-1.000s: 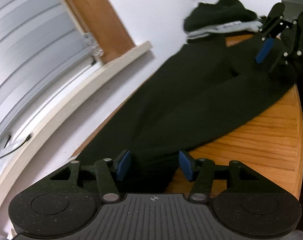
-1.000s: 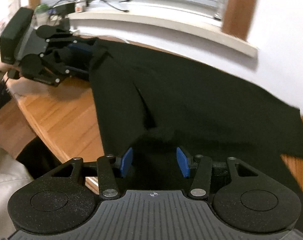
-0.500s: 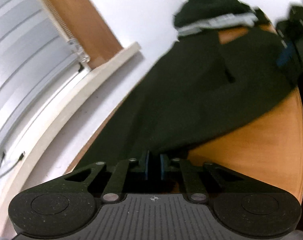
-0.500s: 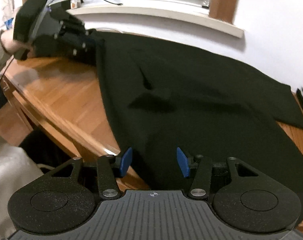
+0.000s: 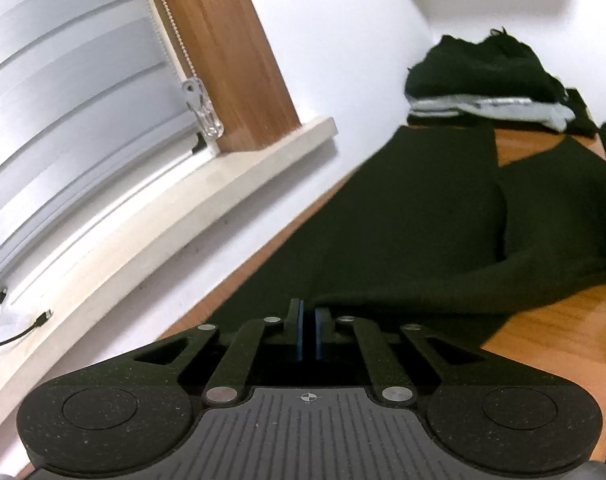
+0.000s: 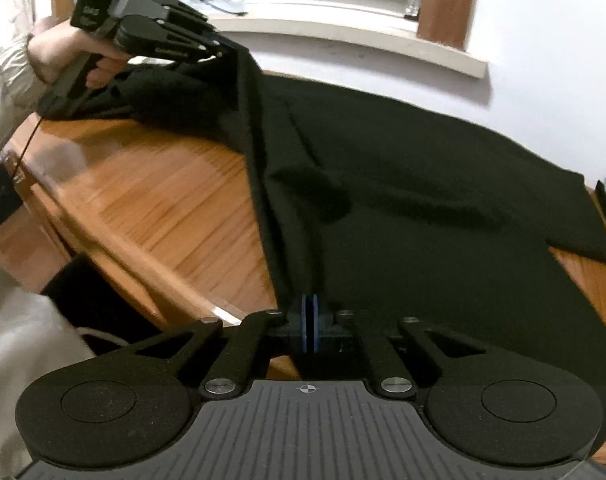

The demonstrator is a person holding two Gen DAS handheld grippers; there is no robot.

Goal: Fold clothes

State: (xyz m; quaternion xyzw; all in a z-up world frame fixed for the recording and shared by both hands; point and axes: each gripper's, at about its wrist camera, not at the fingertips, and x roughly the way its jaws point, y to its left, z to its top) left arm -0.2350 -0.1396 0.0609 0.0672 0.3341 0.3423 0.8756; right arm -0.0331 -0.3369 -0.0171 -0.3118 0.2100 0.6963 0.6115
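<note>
Now, step in hand: both grippers have pinched the near edge of a black knit garment (image 6: 443, 216), ready to carry that edge over for a fold.
Garment: it lies spread across the curved wooden desk (image 6: 151, 200), its far side along the desk's back edge under the white windowsill (image 5: 151, 216).
Left gripper (image 6: 219, 46): blue pads together on a corner of the cloth, raised above the desk's left end, the fabric rising to it in a taut ridge.
Right gripper (image 6: 310, 322): its jaws have just been closing and now clamp the hem at the desk's front edge, cloth between the pads.
Doing it well: judging from the slack between the two grips, raise both to the same height, keep the edge stretched straight, and lay it parallel to the back edge so no crease is trapped.
Nearby: a stack of folded dark and grey clothes (image 5: 491, 88) sits at the desk's far right corner.
</note>
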